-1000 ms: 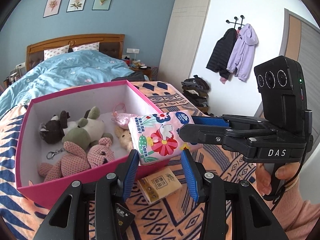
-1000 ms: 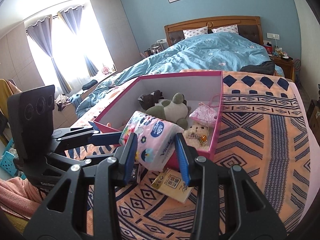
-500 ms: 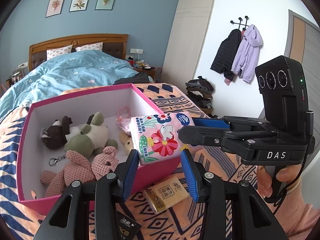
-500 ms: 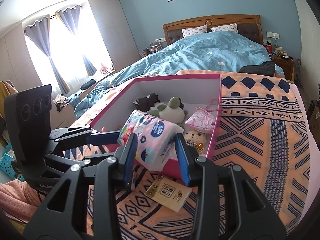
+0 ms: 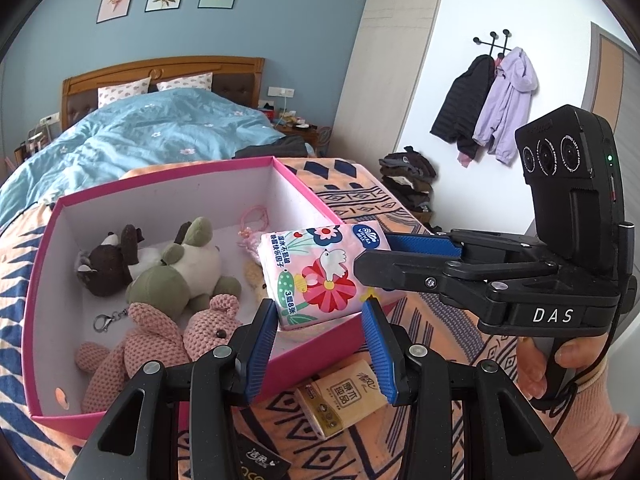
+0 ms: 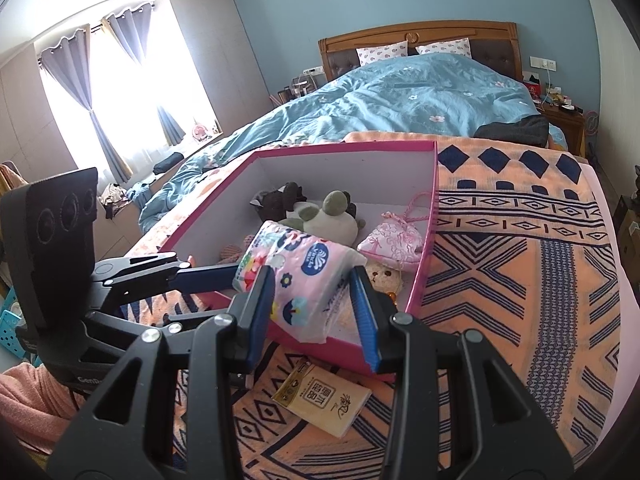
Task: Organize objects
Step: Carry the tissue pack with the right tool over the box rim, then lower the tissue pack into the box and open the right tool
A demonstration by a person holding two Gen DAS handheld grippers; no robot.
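Four plush toys [image 5: 176,276] (one box [image 5: 44,264])

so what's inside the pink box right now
In the pink box: brown plush, green-and-white plush, pink knitted bunny, pink pouch. The held tissue pack partly covers a small beige bear.

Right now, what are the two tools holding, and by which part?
Both hold the pink tissue pack above the pink box: the left tool clamps its near end, and the right tool clamps the opposite end.
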